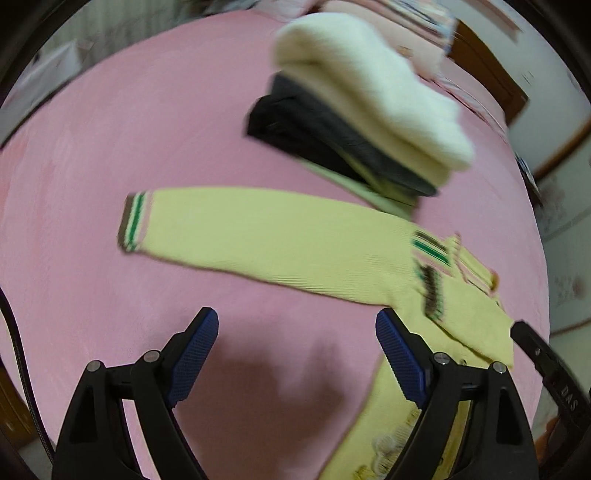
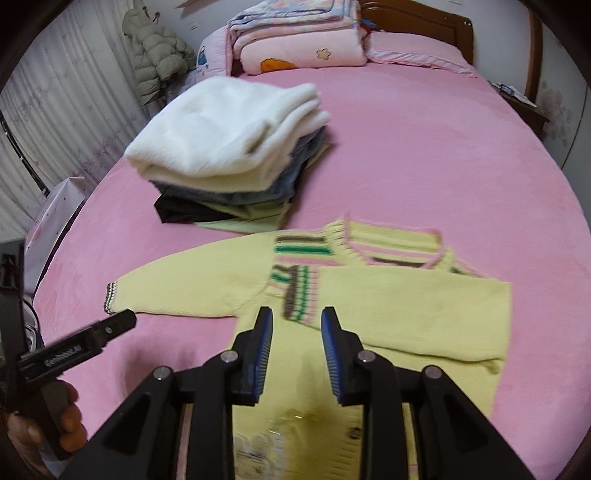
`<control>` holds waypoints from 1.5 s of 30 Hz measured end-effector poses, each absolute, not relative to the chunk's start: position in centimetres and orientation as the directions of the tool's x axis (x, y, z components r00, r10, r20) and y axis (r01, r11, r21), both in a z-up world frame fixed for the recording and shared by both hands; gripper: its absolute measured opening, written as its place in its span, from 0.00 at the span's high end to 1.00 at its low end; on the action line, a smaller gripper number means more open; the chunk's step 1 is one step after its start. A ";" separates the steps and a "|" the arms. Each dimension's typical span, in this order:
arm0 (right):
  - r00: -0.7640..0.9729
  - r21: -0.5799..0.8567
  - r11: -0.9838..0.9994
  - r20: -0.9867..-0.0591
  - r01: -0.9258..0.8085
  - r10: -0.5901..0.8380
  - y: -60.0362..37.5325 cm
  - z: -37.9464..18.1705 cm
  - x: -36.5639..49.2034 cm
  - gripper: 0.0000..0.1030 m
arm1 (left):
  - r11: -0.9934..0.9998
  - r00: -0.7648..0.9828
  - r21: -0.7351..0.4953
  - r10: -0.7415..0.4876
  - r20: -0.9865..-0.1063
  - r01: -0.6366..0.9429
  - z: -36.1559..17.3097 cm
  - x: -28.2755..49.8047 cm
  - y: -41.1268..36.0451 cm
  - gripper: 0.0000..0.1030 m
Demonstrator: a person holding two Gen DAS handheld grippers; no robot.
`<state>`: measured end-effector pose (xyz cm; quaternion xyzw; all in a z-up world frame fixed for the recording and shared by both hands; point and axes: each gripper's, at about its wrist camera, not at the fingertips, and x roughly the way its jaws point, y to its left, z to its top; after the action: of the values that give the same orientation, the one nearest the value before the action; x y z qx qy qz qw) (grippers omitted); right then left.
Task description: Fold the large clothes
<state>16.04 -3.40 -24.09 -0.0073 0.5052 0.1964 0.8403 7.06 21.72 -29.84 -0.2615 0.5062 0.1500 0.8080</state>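
A yellow knit sweater [image 2: 388,295] with green, brown and pink stripes lies on the pink bed [image 2: 443,155]. One sleeve is folded across the chest; the other sleeve [image 1: 258,229] stretches out to the left. My left gripper [image 1: 295,332] is open and empty, above the bed just below that sleeve. It also shows in the right wrist view [image 2: 122,325], near the sleeve cuff. My right gripper [image 2: 297,321] is open and empty, hovering over the sweater's body.
A stack of folded clothes [image 2: 229,147], white on top, sits on the bed behind the sweater; it also shows in the left wrist view [image 1: 369,103]. Folded quilts and pillows [image 2: 299,40] lie by the wooden headboard [image 2: 424,22]. A puffy coat [image 2: 155,48] hangs at the left wall.
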 end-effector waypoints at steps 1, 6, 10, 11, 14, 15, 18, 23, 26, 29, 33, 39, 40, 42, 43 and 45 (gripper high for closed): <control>0.409 0.184 0.922 -0.854 -0.342 0.322 -2.7 -24.5 16.0 0.74 | 0.800 0.446 -0.290 -0.031 -0.895 -0.526 -30.5 6.7 22.6 0.16; 0.382 0.175 0.912 -0.867 -0.370 0.321 0.4 -26.4 15.7 0.74 | 0.700 0.476 -0.386 -0.075 -0.876 -0.600 -34.0 5.9 26.1 0.16; 0.366 0.177 0.908 -0.873 -0.380 0.324 2.3 -27.6 15.7 0.74 | 0.600 0.515 -0.480 -0.129 -0.848 -0.640 -37.2 5.7 28.5 0.20; 0.366 0.175 0.907 -0.873 -0.383 0.323 2.8 -27.8 15.7 0.74 | 0.585 0.525 -0.493 -0.131 -0.841 -0.644 -37.7 5.8 28.9 0.20; 0.369 0.165 0.907 -0.874 -0.388 0.318 3.8 -28.4 15.7 0.74 | 0.563 0.559 -0.519 -0.117 -0.821 -0.643 -38.8 6.5 29.8 0.21; 0.368 0.166 0.907 -0.874 -0.388 0.317 4.0 -28.6 15.7 0.74 | 0.563 0.570 -0.521 -0.104 -0.815 -0.642 -38.9 6.8 30.0 0.21; 0.365 0.157 0.910 -0.880 -0.383 0.305 4.4 -29.2 15.7 0.74 | 0.567 0.581 -0.507 -0.061 -0.812 -0.649 -38.7 8.1 30.5 0.41; 0.367 0.152 0.920 -0.884 -0.361 0.290 3.9 -29.7 15.7 0.74 | 0.586 0.564 -0.460 -0.007 -0.826 -0.667 -37.8 9.7 31.3 0.93; 0.370 0.154 0.926 -0.885 -0.343 0.284 3.2 -29.7 15.9 0.74 | 0.681 0.565 -0.378 0.064 -0.822 -0.627 -35.2 10.7 29.9 0.95; 0.378 0.159 0.937 -0.883 -0.312 0.277 2.0 -29.2 16.2 0.74 | 0.802 0.615 -0.301 0.102 -0.782 -0.515 -31.4 12.2 26.3 0.96; 0.405 0.163 0.951 -0.876 -0.261 0.262 -0.6 -28.3 16.5 0.74 | 0.917 0.693 -0.243 0.048 -0.720 -0.315 -27.3 14.6 20.0 0.96; 0.466 0.150 0.976 -0.860 -0.157 0.207 -6.7 -27.3 16.7 0.74 | 0.975 0.712 -0.218 -0.128 -0.691 -0.036 -26.6 18.4 9.1 0.95; 0.471 0.145 0.979 -0.860 -0.143 0.196 -7.6 -27.3 16.7 0.74 | 0.976 0.699 -0.218 -0.154 -0.699 -0.003 -27.4 19.0 7.4 0.95; 0.479 0.132 0.985 -0.861 -0.111 0.169 -9.6 -27.5 16.6 0.73 | 0.978 0.659 -0.203 -0.189 -0.728 0.057 -29.5 20.3 3.9 0.95; 0.479 0.126 0.987 -0.864 -0.096 0.157 -10.8 -27.7 16.5 0.73 | 0.978 0.645 -0.195 -0.198 -0.738 0.077 -30.5 20.7 2.8 0.95; 0.477 0.115 0.990 -0.868 -0.077 0.137 -12.6 -28.3 16.4 0.73 | 0.982 0.594 -0.159 -0.190 -0.782 0.105 -32.8 21.5 0.3 0.95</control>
<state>16.37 -12.55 -28.26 0.0299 0.5074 0.0623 0.8590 21.47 0.29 -32.84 -0.0480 0.4432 -0.0827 0.8913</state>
